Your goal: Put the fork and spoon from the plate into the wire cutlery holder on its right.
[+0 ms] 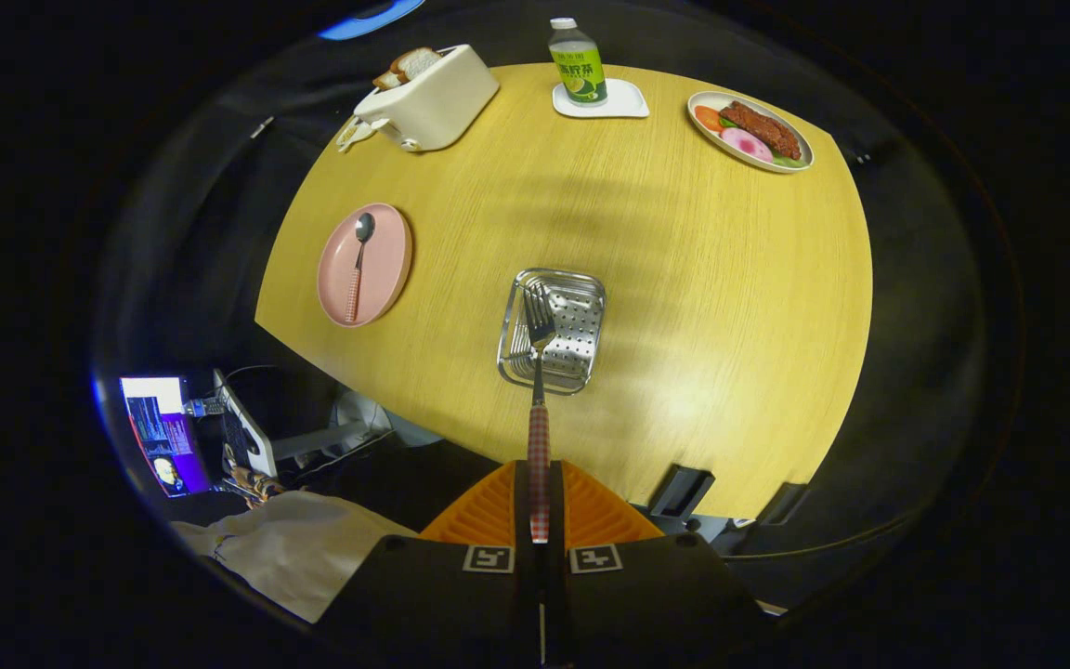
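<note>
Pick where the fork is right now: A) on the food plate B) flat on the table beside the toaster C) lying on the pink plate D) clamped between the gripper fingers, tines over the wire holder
D: the gripper is shut on the fork handle, its tines over the wire holder; the spoon lies alone on the pink plate.

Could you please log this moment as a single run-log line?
gripper: shut on fork | fork: tines over wire cutlery holder, not released | spoon: lying on pink plate | next: release fork
</note>
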Action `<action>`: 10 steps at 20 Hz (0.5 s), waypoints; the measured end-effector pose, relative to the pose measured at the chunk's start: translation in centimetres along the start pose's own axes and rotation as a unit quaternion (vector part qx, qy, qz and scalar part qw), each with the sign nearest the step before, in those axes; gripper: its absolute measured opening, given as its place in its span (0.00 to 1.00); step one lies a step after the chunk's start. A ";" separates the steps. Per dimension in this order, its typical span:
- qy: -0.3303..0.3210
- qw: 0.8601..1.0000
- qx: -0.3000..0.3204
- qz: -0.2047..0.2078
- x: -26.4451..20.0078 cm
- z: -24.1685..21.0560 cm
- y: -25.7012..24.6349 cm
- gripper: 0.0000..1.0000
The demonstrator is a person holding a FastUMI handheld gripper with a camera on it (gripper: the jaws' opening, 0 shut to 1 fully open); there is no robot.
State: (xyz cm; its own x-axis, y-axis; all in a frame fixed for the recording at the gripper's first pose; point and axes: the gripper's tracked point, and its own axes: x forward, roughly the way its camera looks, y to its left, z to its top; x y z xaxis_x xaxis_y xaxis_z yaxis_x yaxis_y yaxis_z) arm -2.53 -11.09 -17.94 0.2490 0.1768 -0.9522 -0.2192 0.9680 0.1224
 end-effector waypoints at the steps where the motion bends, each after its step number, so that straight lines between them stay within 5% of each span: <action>1: 0.013 1.000 -0.004 -0.002 0.5 0.0 -0.2 0.07; 10: 0.096 0.995 0.014 0.011 3.3 1.7 -0.1 0.08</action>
State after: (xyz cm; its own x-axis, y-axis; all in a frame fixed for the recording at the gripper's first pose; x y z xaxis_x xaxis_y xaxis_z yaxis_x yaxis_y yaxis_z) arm -0.09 -10.31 -20.66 0.0587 0.1632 -0.9848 -0.1960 0.9692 0.1489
